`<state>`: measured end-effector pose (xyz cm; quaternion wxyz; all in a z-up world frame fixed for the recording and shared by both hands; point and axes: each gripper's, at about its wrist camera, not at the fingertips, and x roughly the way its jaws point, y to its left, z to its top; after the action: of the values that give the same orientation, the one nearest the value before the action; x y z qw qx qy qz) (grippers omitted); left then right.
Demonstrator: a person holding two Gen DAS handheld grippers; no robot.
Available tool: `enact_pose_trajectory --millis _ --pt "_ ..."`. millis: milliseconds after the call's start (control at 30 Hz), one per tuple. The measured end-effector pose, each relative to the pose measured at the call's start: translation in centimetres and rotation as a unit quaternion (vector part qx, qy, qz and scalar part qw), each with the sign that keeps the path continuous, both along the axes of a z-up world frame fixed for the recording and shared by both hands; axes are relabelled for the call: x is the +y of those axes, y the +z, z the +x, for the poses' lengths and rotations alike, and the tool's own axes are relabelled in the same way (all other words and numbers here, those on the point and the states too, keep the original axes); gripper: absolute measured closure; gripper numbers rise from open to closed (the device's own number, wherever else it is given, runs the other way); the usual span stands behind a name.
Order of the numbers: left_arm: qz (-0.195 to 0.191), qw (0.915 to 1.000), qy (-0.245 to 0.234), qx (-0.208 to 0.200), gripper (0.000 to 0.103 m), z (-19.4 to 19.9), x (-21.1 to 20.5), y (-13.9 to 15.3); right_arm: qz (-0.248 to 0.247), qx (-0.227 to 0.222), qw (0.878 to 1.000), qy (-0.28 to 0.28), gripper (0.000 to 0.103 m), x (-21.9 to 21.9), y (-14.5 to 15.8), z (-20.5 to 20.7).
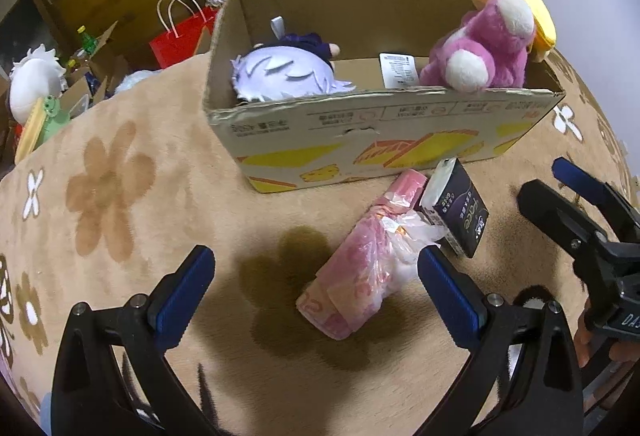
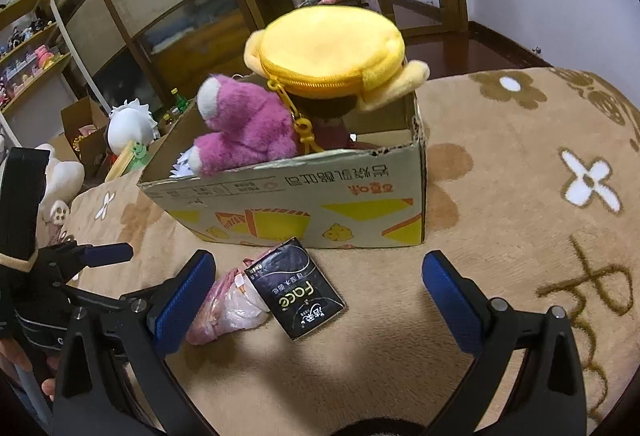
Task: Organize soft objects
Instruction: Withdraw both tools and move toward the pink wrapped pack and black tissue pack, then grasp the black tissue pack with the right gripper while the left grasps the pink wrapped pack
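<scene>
The left gripper (image 1: 316, 282) fills the bottom of the left wrist view, its blue-padded jaws spread wide with nothing between them. The right gripper (image 2: 318, 290) sits likewise low in the right wrist view, jaws wide apart and empty, its black frame reaching the lower corners.

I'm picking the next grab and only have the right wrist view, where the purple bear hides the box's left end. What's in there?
Observer: A doll with pale lilac hair lies in that end of the box, left of the bear.
Operator: Is the left gripper holding anything?
Observer: No. The left gripper is open. In its own view, the pink packet lies on the blanket between its jaws, ungripped.
</scene>
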<state>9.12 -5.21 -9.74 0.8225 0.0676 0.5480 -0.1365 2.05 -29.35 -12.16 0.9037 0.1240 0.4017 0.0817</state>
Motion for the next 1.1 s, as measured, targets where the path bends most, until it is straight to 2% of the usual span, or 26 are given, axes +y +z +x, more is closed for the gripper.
enact_pose_trajectory --millis 300,433,467,533,667,1100 --pt "0.001 0.9997 -0.020 0.017 0.002 0.6 -0.8 -1.3 0.023 0.021 1.000 0.001 0.000 0.0 -1.7 1.1" --pt "0.001 0.9994 -0.026 0.024 0.002 0.9 -1.2 -2.0 0.030 0.029 0.999 0.001 0.003 -0.1 -2.3 1.5" --pt "0.001 0.9993 -0.027 0.026 0.002 0.9 -1.2 -2.2 0.031 0.031 0.999 0.001 0.005 -0.1 -2.4 1.5" --pt "-0.001 0.9992 -0.029 0.026 0.002 1.0 -1.4 -2.4 0.033 0.038 0.999 0.002 0.016 0.0 -2.7 1.7" --pt "-0.002 0.9987 -0.039 0.031 0.002 1.0 -1.9 -3.0 0.039 0.045 0.998 0.008 0.016 0.2 -3.2 2.0" --pt "0.031 0.9974 -0.054 0.036 0.002 1.1 -3.1 -4.5 0.050 0.073 0.995 0.035 0.016 1.8 -4.9 2.7"
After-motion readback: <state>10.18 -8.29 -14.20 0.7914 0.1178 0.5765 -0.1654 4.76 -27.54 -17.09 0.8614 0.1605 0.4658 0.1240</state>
